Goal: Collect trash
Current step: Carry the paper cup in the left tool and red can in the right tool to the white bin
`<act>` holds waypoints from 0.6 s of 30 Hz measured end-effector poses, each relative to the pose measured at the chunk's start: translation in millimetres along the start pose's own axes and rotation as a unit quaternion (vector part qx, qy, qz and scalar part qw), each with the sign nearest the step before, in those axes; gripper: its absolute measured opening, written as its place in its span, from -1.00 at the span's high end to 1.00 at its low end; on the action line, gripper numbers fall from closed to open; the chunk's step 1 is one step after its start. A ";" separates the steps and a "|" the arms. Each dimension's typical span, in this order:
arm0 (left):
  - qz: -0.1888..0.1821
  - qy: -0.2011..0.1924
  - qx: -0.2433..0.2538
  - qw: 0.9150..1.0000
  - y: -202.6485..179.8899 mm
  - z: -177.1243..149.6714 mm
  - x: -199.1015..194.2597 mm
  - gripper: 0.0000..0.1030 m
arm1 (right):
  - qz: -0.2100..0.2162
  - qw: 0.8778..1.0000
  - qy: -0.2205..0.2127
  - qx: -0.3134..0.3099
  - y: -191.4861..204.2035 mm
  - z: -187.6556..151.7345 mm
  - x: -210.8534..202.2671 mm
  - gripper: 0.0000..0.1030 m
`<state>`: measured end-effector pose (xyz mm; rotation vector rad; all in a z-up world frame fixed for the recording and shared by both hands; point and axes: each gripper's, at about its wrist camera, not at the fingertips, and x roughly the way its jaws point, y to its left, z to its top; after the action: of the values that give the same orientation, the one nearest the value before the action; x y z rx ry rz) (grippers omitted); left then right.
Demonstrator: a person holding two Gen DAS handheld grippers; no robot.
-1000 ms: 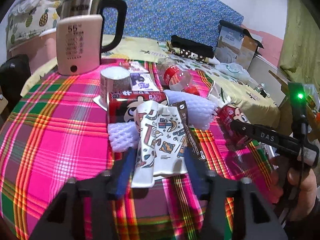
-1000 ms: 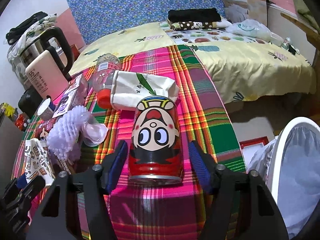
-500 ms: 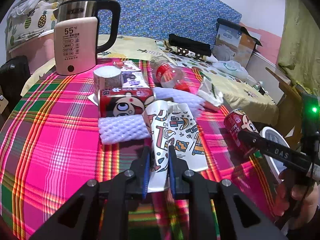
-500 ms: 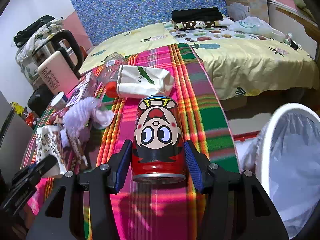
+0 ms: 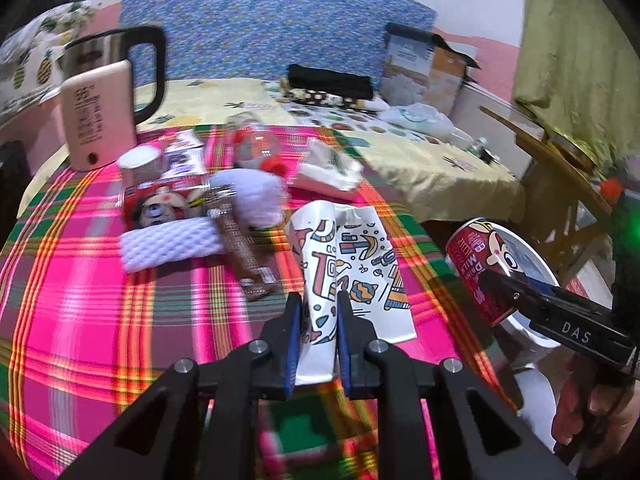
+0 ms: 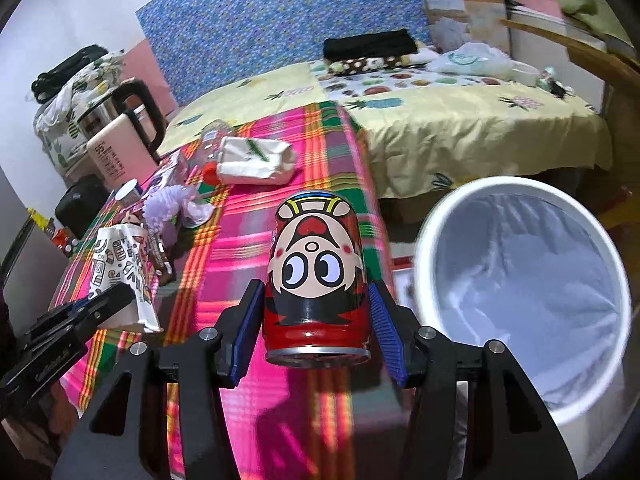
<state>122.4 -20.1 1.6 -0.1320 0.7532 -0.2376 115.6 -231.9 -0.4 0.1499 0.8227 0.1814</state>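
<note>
Both hands have carried their loads off the counter (image 5: 80, 288) toward the bin (image 6: 520, 280): my left gripper (image 5: 318, 316) pinches the flattened paper cup (image 5: 352, 264), my right gripper (image 6: 316, 312) clamps the can (image 6: 316, 276). Thin paper probably slips mid-swing.

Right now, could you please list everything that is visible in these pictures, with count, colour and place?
paper cup: 1, white with drawings, flattened, in left gripper
can: 1, red cartoon, in right gripper
second can: 1, red, lying on tablecloth
foam nets: 2, white, beside it
wrapper: 1, brown, mid-table
bottle: 1, clear, red cap
paper bag: 1, white, far side
kettle: 1, pink-steel, far left
bin: 1, white, beside table
tablecloth: 1, pink plaid
left gripper: black, shut on cup
right gripper: black, holding can
</note>
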 end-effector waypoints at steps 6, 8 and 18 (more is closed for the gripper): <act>-0.034 0.007 0.042 0.999 -41.8 4.5 10.7 0.67 | -0.027 0.999 -0.018 0.012 -22.3 -7.7 -22.0 -0.05; -0.045 0.011 0.054 0.997 -56.9 4.3 16.1 0.67 | -0.037 0.999 -0.022 0.019 -32.5 -11.1 -28.0 -0.05; -0.106 0.033 0.110 0.988 -125.6 10.9 45.7 0.66 | -0.086 0.994 -0.018 0.060 -81.6 -27.3 -40.7 -0.05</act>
<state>141.3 -152.9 4.7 0.0060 0.7746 -0.5282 76.6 -318.5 -6.2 0.1943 0.8056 -0.0336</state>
